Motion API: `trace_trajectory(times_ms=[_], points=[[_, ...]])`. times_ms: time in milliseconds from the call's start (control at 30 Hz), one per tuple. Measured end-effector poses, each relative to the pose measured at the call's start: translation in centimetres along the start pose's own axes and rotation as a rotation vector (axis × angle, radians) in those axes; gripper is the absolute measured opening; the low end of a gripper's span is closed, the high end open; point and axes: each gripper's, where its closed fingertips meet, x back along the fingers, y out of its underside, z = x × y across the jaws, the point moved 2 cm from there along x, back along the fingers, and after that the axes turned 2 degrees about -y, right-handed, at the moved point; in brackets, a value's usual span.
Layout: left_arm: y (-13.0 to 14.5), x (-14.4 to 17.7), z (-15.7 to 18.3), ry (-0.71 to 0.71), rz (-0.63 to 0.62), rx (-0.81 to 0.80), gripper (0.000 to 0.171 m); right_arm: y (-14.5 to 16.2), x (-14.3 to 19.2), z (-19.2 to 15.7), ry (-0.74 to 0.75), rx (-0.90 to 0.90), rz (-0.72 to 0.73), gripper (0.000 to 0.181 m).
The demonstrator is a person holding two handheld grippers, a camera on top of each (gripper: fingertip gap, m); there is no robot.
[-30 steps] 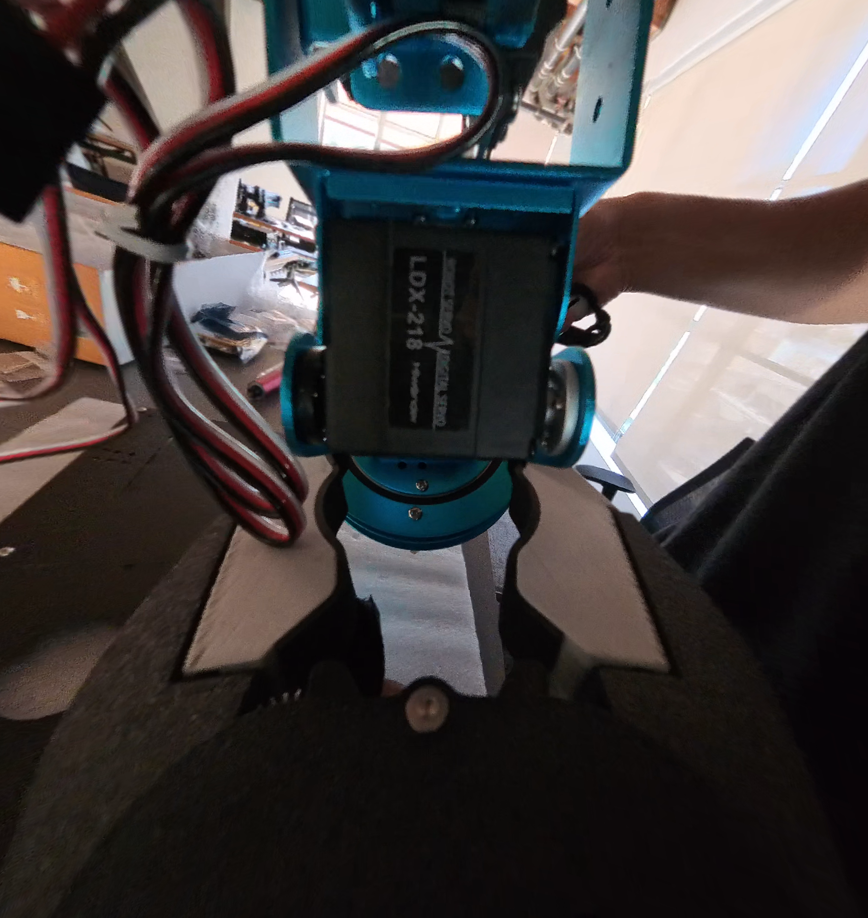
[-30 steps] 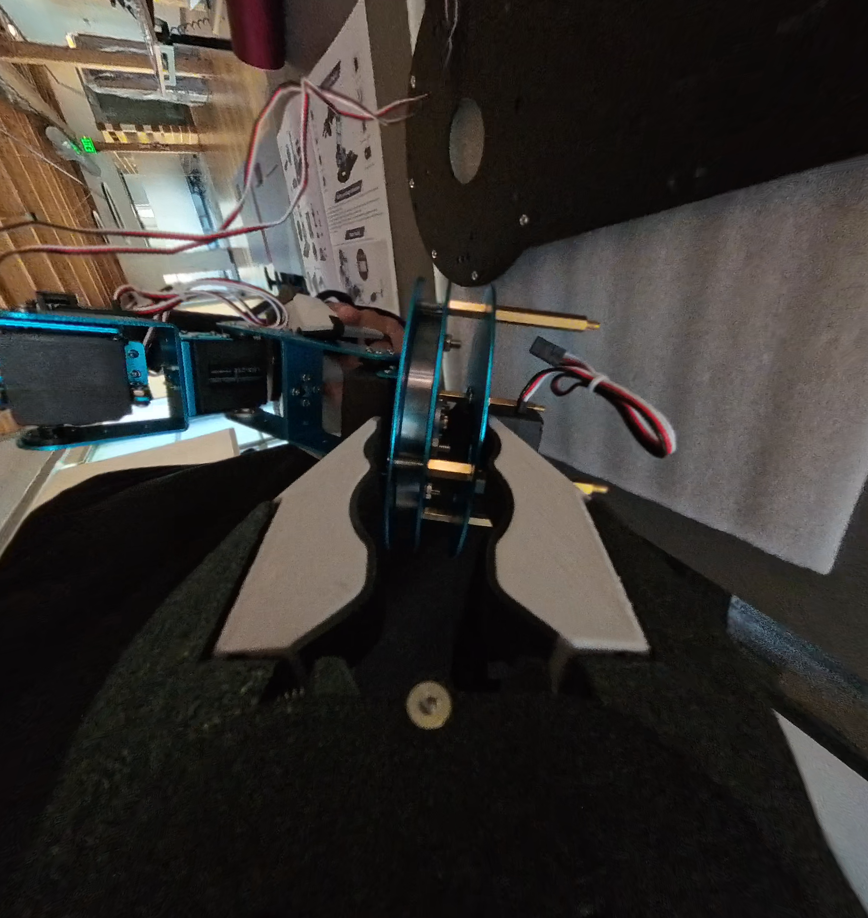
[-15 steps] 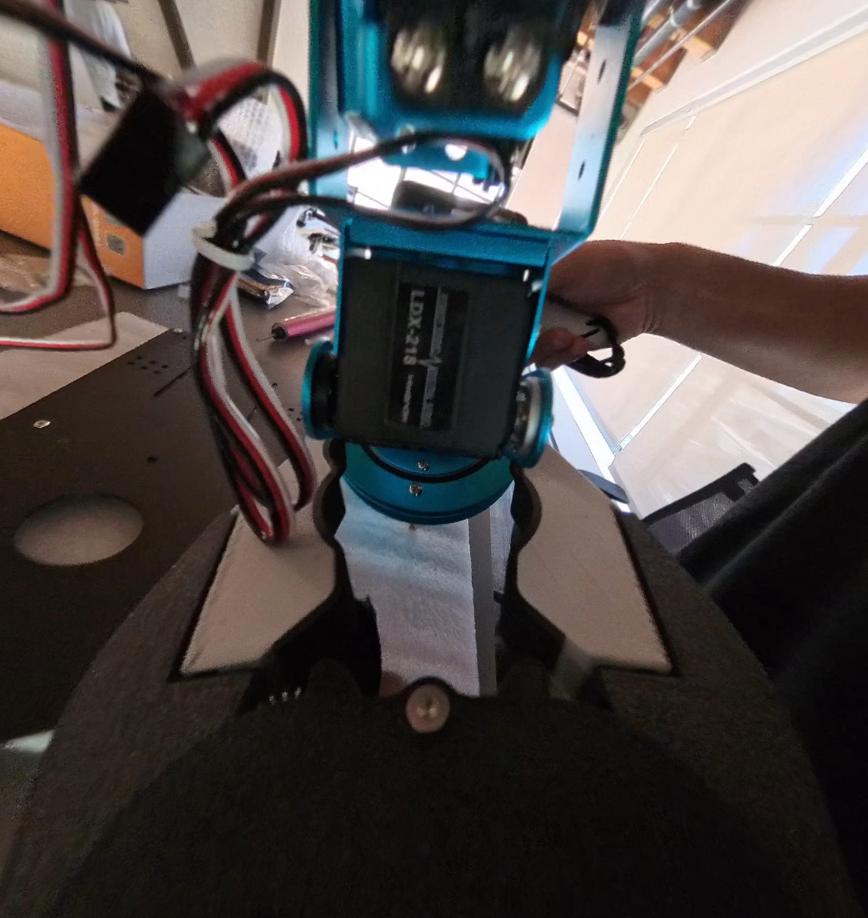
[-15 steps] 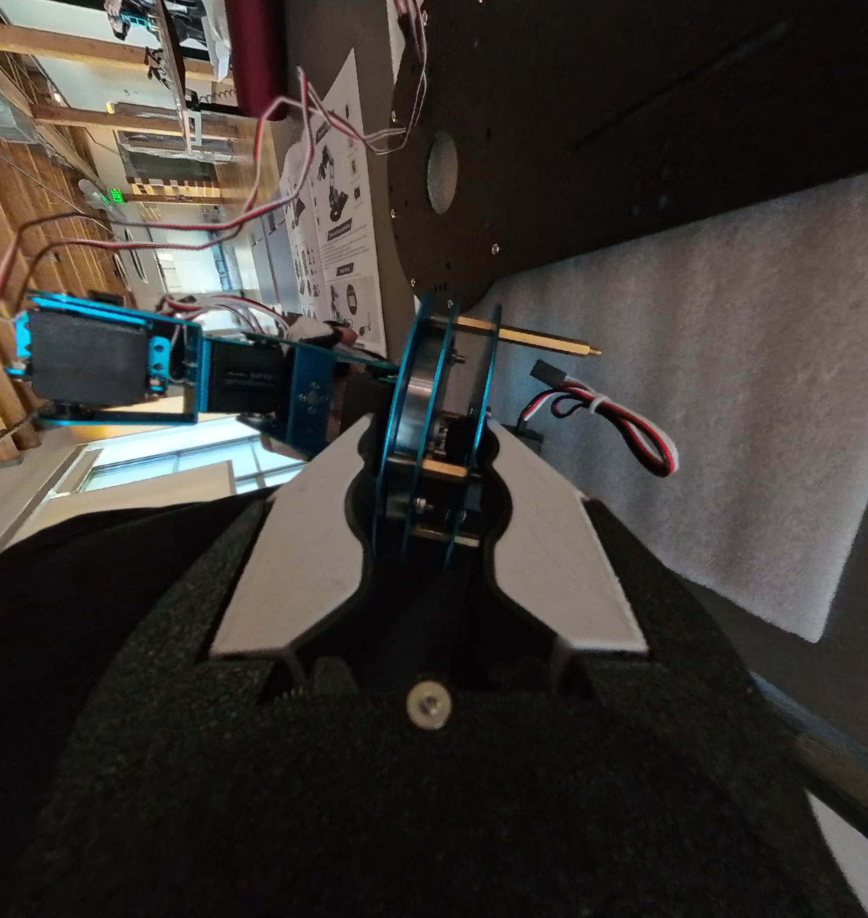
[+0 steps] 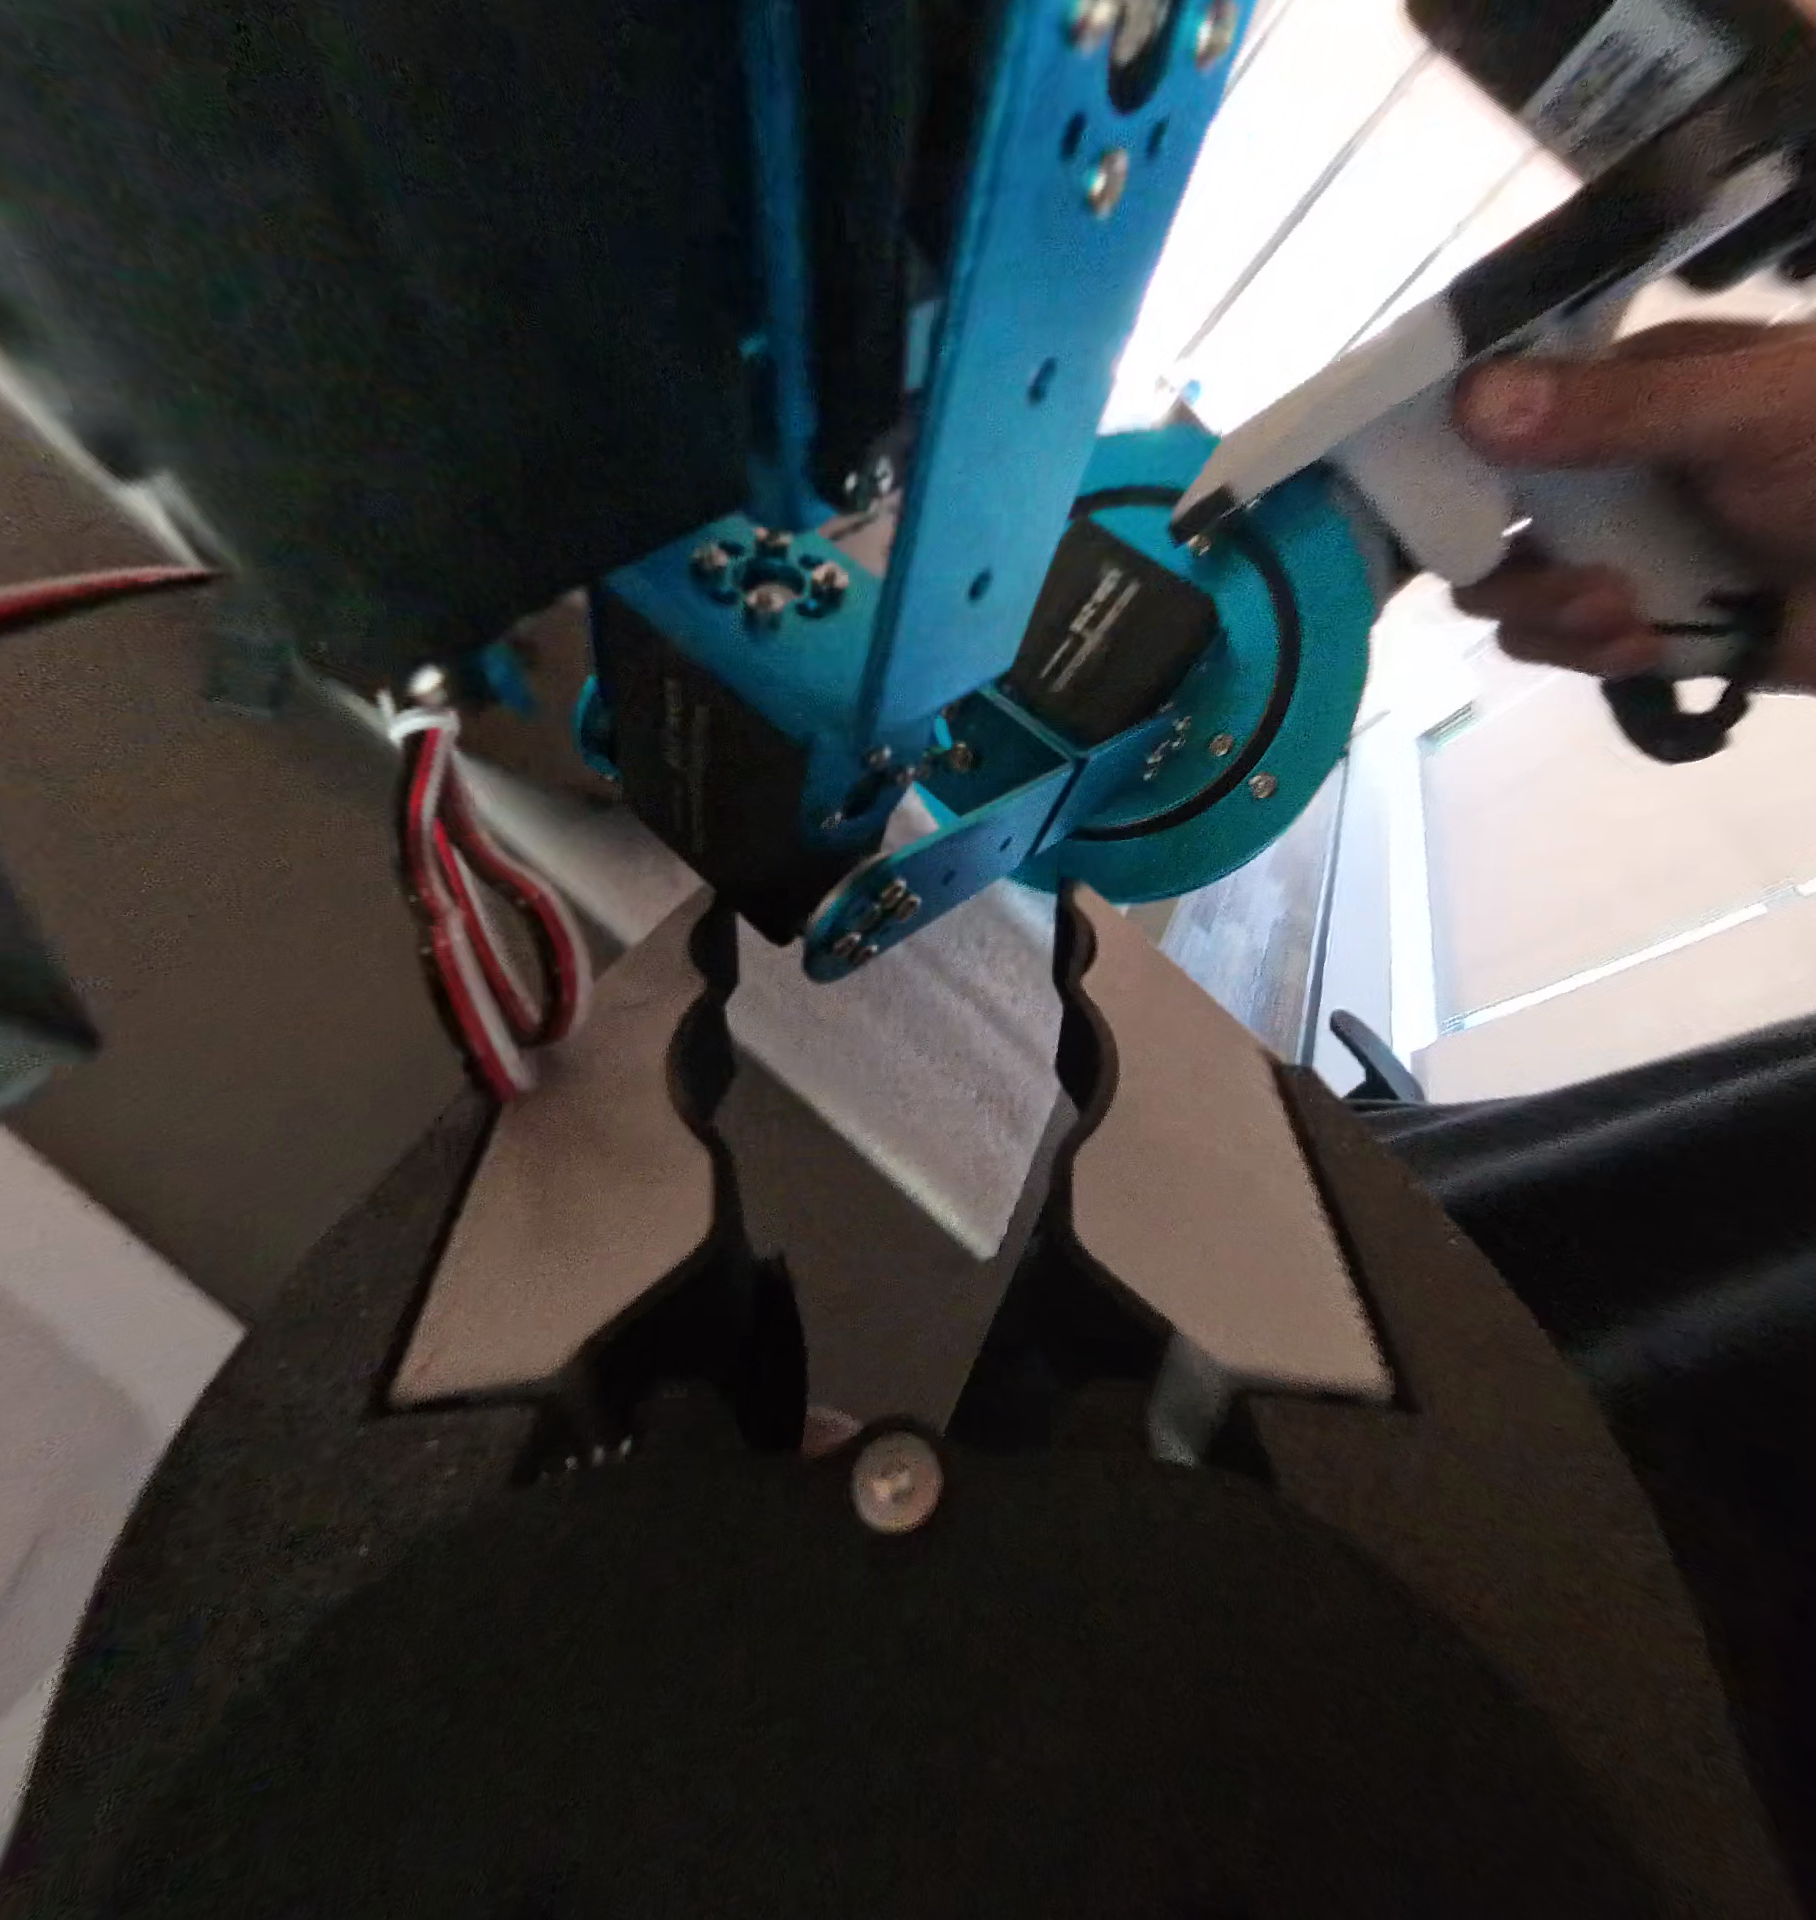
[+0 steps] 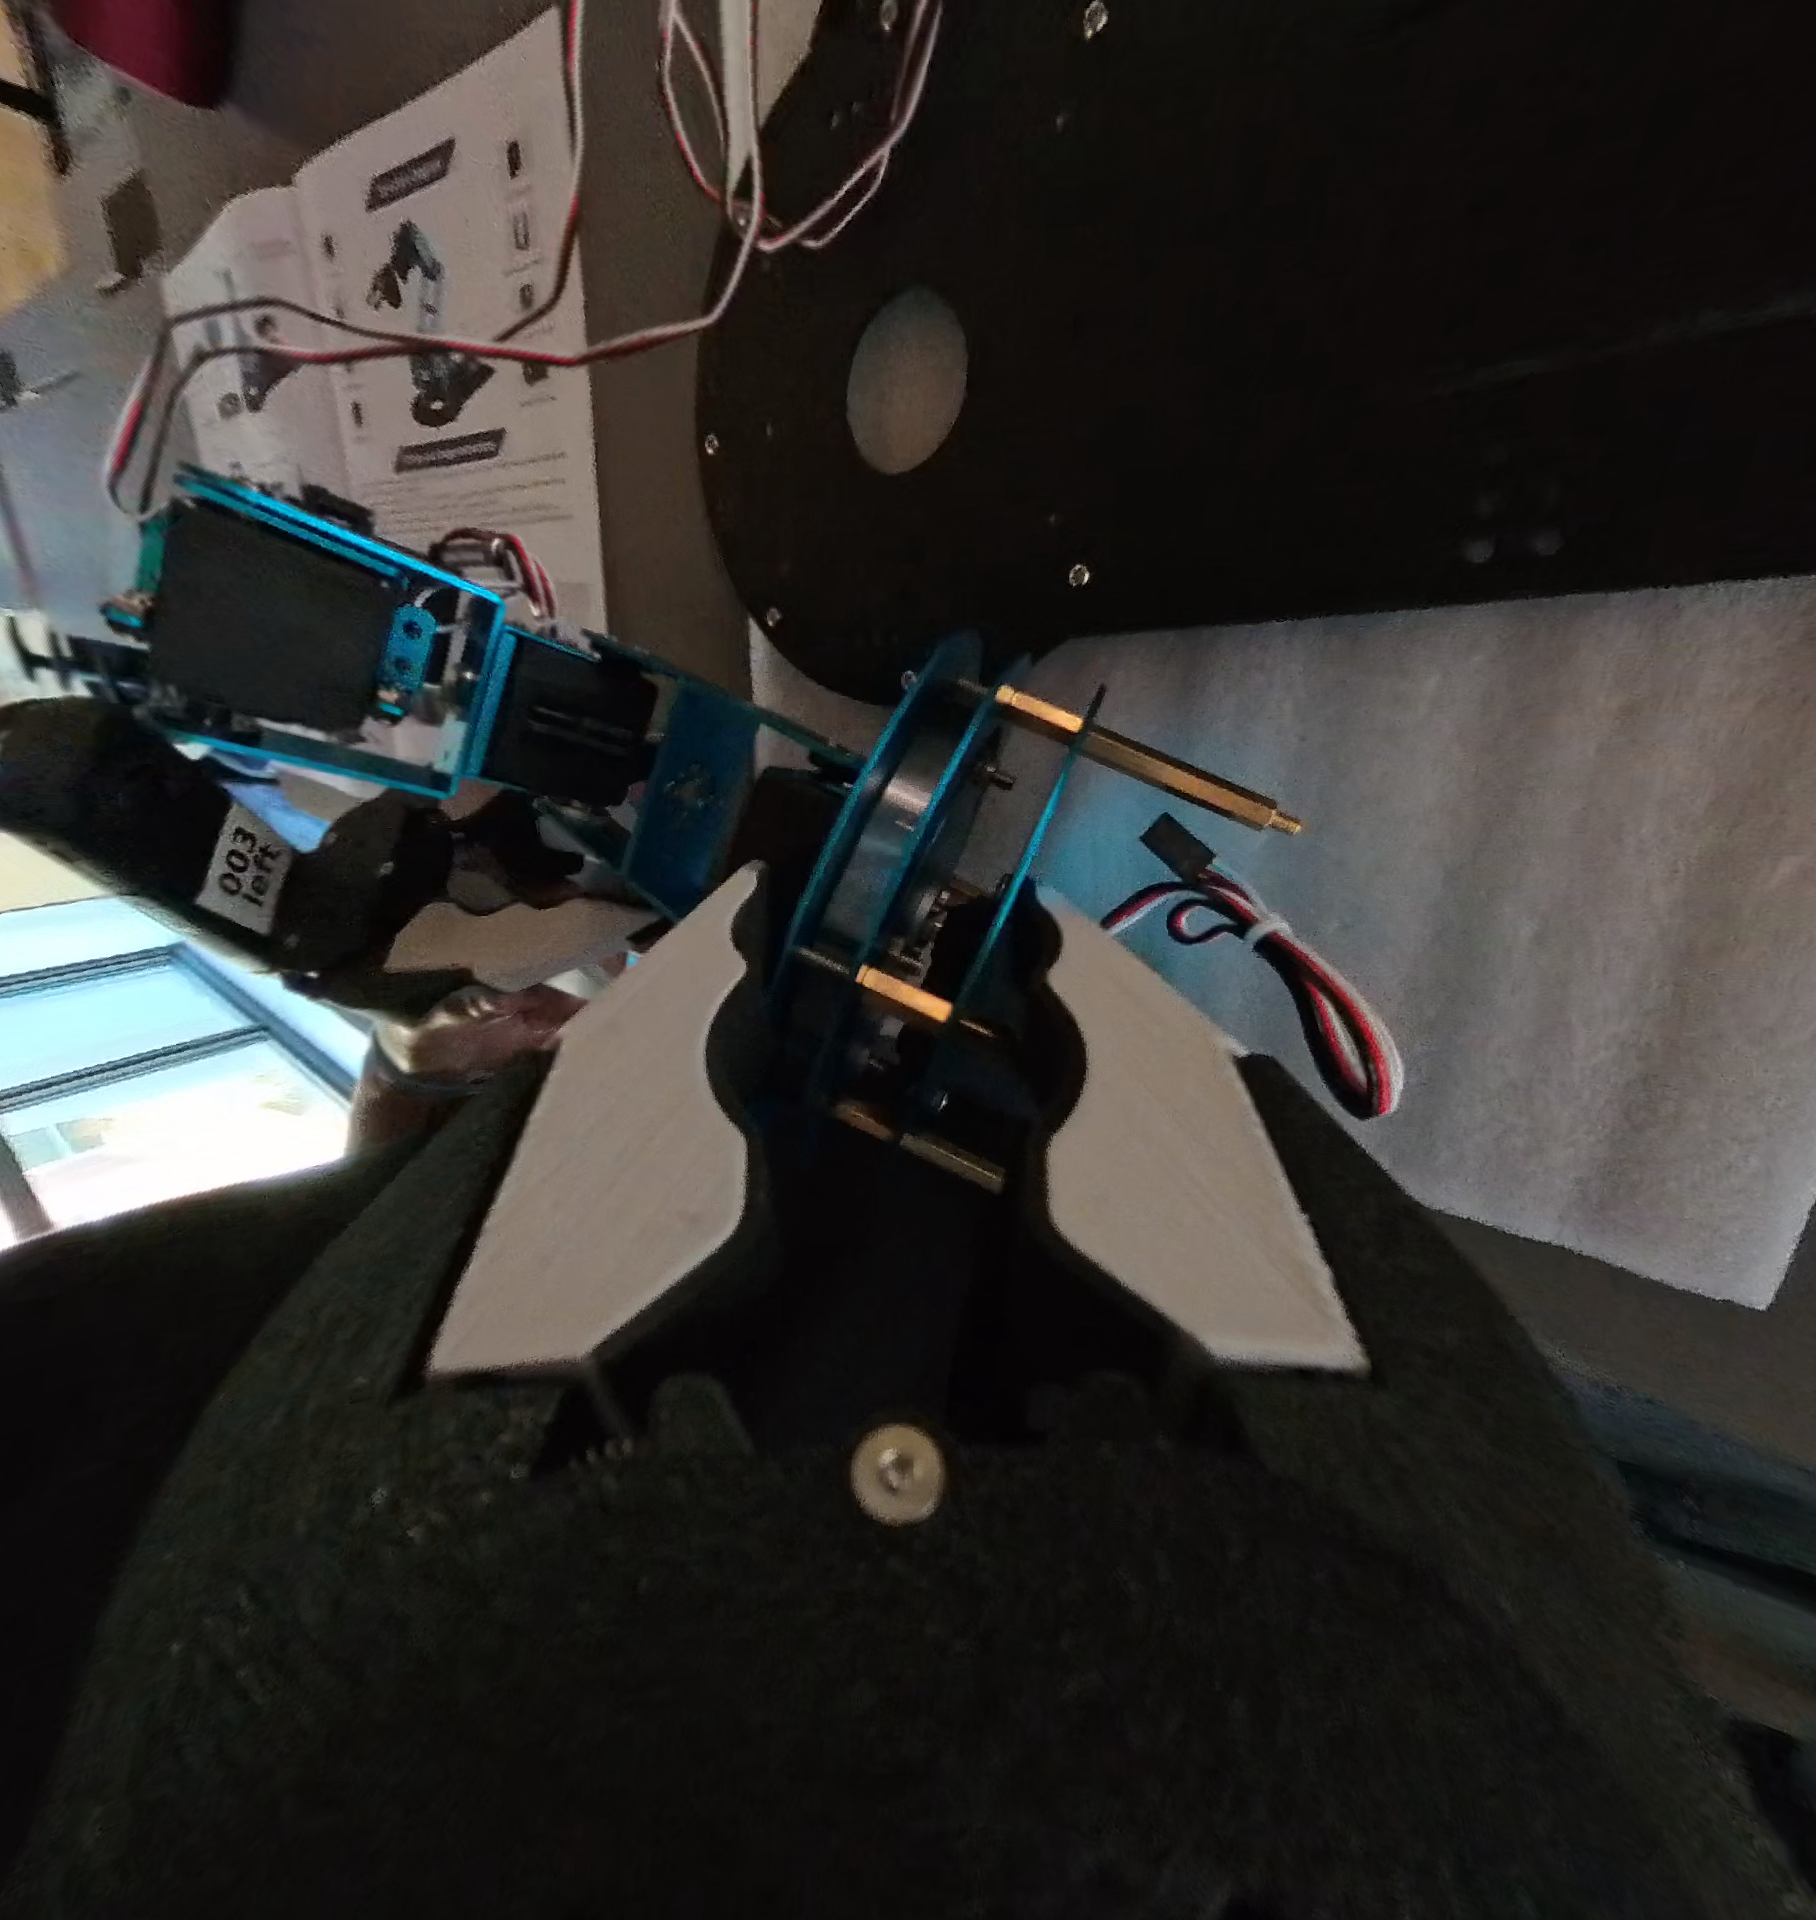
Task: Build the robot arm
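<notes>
A blue metal robot arm (image 5: pixel 987 520) with black servos (image 5: pixel 696 748) is held in the air between both grippers. My left gripper (image 5: pixel 888 925) has its tips closed on a servo corner and a blue bracket tab of the arm. My right gripper (image 6: pixel 899 914) is shut on the arm's round blue base discs (image 6: pixel 862 831), which carry brass standoffs (image 6: pixel 1143 753). In the left wrist view a hand (image 5: pixel 1662 468) holds the right gripper against the base disc (image 5: pixel 1288 665). Red, white and black servo cables (image 5: pixel 488 935) hang from the arm.
A large black round-ended plate (image 6: pixel 1299 312) with a hole lies just behind the base. A white foam sheet (image 6: pixel 1506 935) lies beside it. A printed instruction sheet (image 6: pixel 436 312) lies farther off. A loose cable with a black plug (image 6: pixel 1299 977) hangs by the base.
The arm has swung and twisted in my left gripper, so its servo now shows a corner instead of its flat face. The base has tilted in the right wrist view. Both views are blurred by motion.
</notes>
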Motion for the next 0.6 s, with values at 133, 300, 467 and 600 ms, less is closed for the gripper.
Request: trace_trajectory(times_ms=[133,300,467,600], points=[[1.5,0.3,-0.4,-0.047,-0.075,-0.031,0.061,0.4,-0.4,-0.7,0.063,0.007,0.01,0.043],[2.2,0.3,-0.6,-0.039,-0.133,-0.043,0.064,0.7,-0.7,-1.0,0.113,0.006,0.034,0.042],[2.2,0.5,-1.2,-0.046,-0.154,-0.032,0.067,0.7,-1.2,-1.2,0.164,0.029,0.033,0.043],[2.1,1.1,-1.3,-0.04,-0.148,-0.03,0.066,0.7,-1.2,-1.2,0.182,0.027,0.036,0.043]])
